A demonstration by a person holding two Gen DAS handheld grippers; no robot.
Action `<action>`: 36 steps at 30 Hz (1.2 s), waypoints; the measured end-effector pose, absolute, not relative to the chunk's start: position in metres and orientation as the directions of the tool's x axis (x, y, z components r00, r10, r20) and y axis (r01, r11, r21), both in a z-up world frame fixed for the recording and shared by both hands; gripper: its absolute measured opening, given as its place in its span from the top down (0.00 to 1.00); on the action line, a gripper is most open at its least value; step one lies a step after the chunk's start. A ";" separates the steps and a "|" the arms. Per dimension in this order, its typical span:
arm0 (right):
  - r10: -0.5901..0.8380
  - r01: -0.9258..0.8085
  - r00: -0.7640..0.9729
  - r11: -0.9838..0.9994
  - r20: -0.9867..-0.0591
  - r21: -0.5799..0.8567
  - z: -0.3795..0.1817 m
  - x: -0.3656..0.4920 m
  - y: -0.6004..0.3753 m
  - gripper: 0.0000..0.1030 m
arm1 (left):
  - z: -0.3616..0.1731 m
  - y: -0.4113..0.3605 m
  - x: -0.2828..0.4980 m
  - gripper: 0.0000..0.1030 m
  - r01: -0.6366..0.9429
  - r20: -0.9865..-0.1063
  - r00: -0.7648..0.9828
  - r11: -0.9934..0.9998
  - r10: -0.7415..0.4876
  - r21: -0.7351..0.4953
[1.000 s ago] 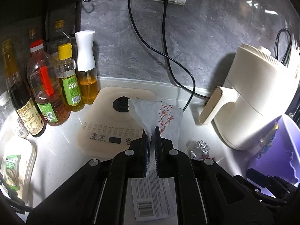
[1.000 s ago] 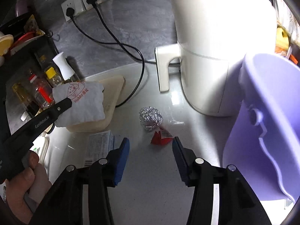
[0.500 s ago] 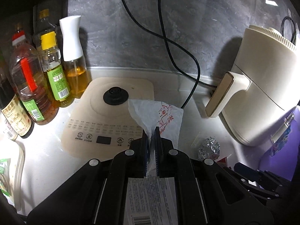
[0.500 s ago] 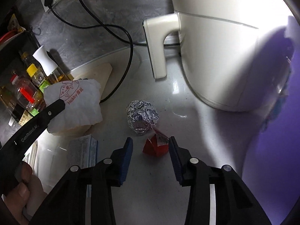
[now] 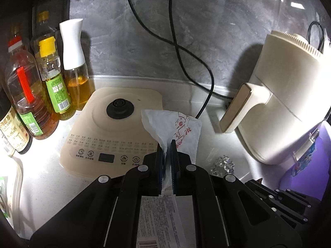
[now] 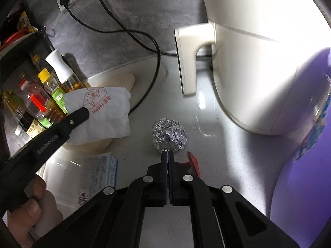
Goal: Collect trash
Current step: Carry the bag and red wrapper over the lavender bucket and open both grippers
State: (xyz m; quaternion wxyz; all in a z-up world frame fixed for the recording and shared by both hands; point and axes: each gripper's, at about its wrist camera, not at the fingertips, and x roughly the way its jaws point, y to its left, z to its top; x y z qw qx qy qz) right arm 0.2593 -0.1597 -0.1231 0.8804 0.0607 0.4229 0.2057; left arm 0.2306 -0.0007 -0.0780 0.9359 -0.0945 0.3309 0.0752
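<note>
My left gripper (image 5: pixel 166 144) is shut on a white paper bag with red print (image 5: pixel 178 128) and holds it above the counter; the bag also shows in the right wrist view (image 6: pixel 103 113). My right gripper (image 6: pixel 167 155) is shut, its tips at the near edge of a crumpled foil ball (image 6: pixel 169 134); whether it pinches the foil is unclear. A red wrapper (image 6: pixel 193 161) lies just right of the right fingers, partly hidden. The foil ball also shows in the left wrist view (image 5: pixel 223 164). A purple bin (image 6: pixel 306 155) stands at the right.
A cream air fryer (image 6: pixel 258 51) stands behind the foil. A beige induction cooker (image 5: pixel 115 128) lies under the bag. Oil and sauce bottles (image 5: pixel 49 78) line the left wall. Black cords (image 5: pixel 186 51) run down the wall. A printed paper pack (image 6: pixel 97 173) lies on the counter.
My right gripper moved forward past the red wrapper and closed its jaws at the foil ball. My left gripper kept holding the paper bag and shifted slightly.
</note>
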 end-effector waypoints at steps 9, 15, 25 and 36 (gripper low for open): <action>0.440 -0.315 0.628 0.898 -0.642 0.306 -0.073 0.232 -0.172 0.98 | -0.043 -0.008 0.204 0.93 -0.174 -0.572 0.818 0.973 0.056 -0.154; 0.460 -0.347 0.682 0.888 -0.569 0.301 -0.031 0.206 -0.180 0.98 | -0.014 -0.021 0.183 0.93 -0.136 -0.515 0.857 0.974 0.025 -0.180; 0.420 -0.316 0.755 0.906 -0.504 0.281 0.008 0.174 -0.212 0.98 | 0.007 -0.047 0.172 0.93 -0.065 -0.477 0.878 0.981 -0.032 -0.185; 0.301 -0.182 0.828 0.942 -0.472 0.281 0.018 0.164 -0.272 0.98 | 0.025 -0.105 0.177 0.93 0.082 -0.438 0.886 0.981 -0.153 -0.177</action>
